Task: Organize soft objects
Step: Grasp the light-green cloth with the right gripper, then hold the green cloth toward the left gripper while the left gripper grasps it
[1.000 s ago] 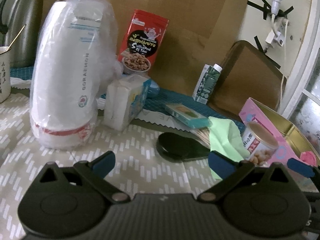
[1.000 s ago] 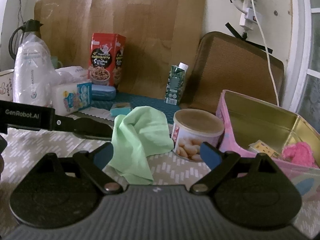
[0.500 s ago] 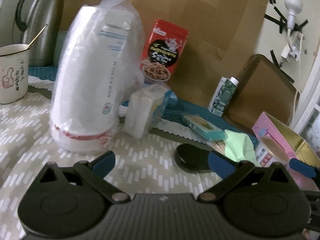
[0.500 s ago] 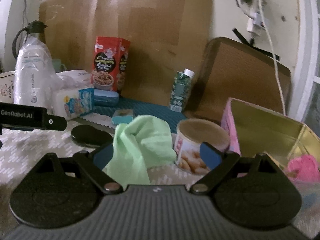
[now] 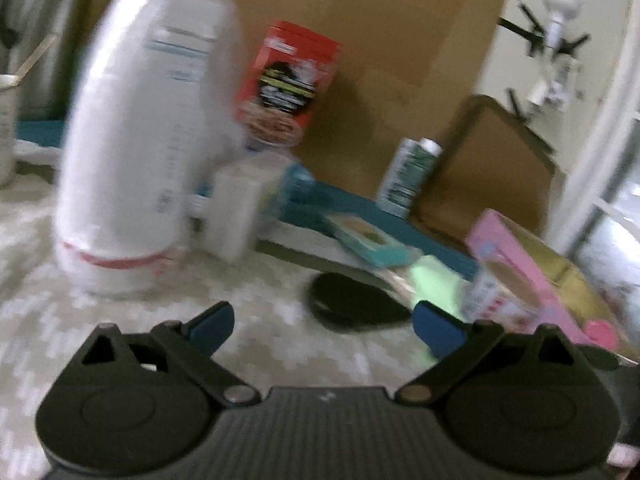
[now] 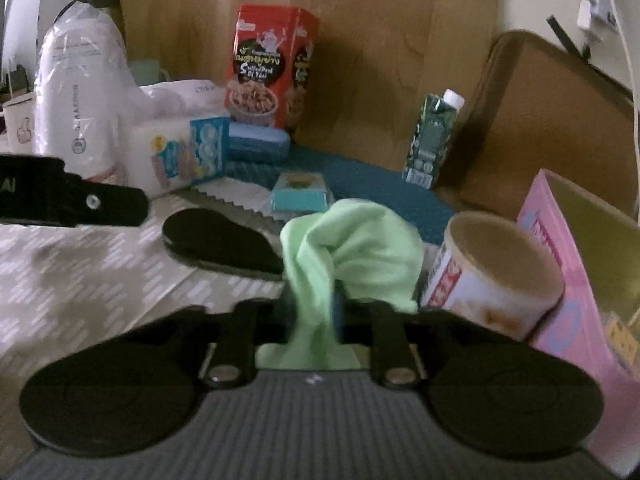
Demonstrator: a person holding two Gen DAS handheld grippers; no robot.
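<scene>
My right gripper (image 6: 316,312) has its jaws clenched on the crumpled light-green cloth (image 6: 352,248); my left gripper (image 5: 324,320) hangs released. Next, I judge, lift toward the pink tin box (image 6: 568,248).

left tongs (image 5: 322,326) gape above patterned tablecloth (image 5: 260,344), holding nothing.

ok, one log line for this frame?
right hand-held gripper: shut on green cloth | left hand-held gripper: open, holding nothing | pink tin: open, right of can
</scene>
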